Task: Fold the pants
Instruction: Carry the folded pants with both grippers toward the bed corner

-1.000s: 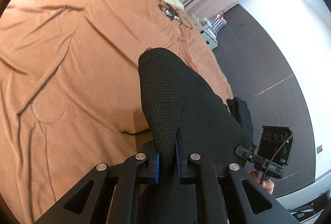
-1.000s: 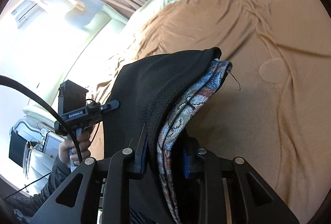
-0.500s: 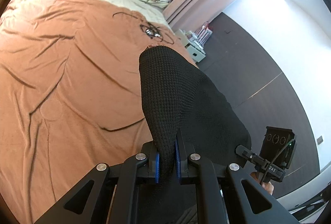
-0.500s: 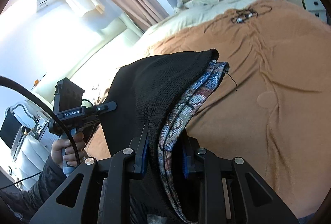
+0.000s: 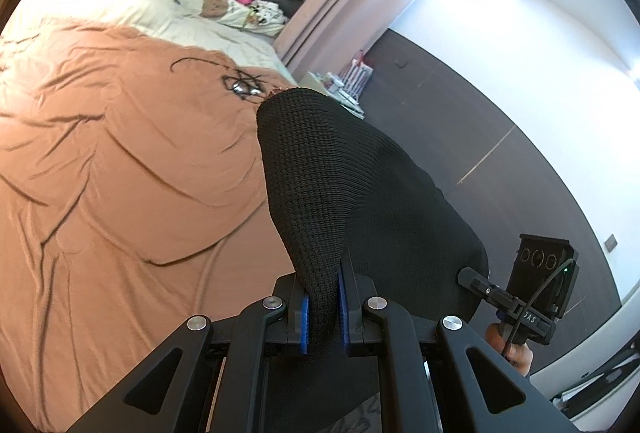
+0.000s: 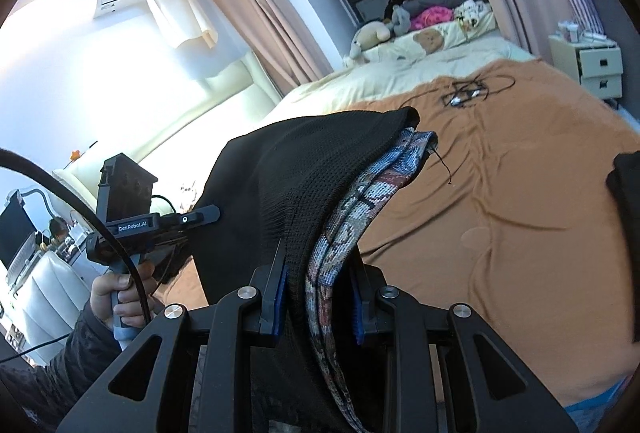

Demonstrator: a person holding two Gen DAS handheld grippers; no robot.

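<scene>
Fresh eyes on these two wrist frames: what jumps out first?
The black knit pants fill the middle of both views, pinched in the left gripper and the right gripper, held up over the bed. In the right wrist view a patterned blue-grey waistband shows along the black fabric's edge. Behind lies the rumpled orange bedspread with a tangle of black cable on it, and stuffed toys at the head.

Left tool (image 5: 323,307): both blue-padded fingers (image 5: 304,317) pressed together on a fold of the black knit pants (image 5: 320,185), held raised; in the right wrist view the person's left hand (image 6: 120,297) grips its handle. Right tool (image 6: 318,307): fingers (image 6: 280,297) clamped on a thicker bunch of the same garment, black layer and patterned lining together, level with the left
</scene>
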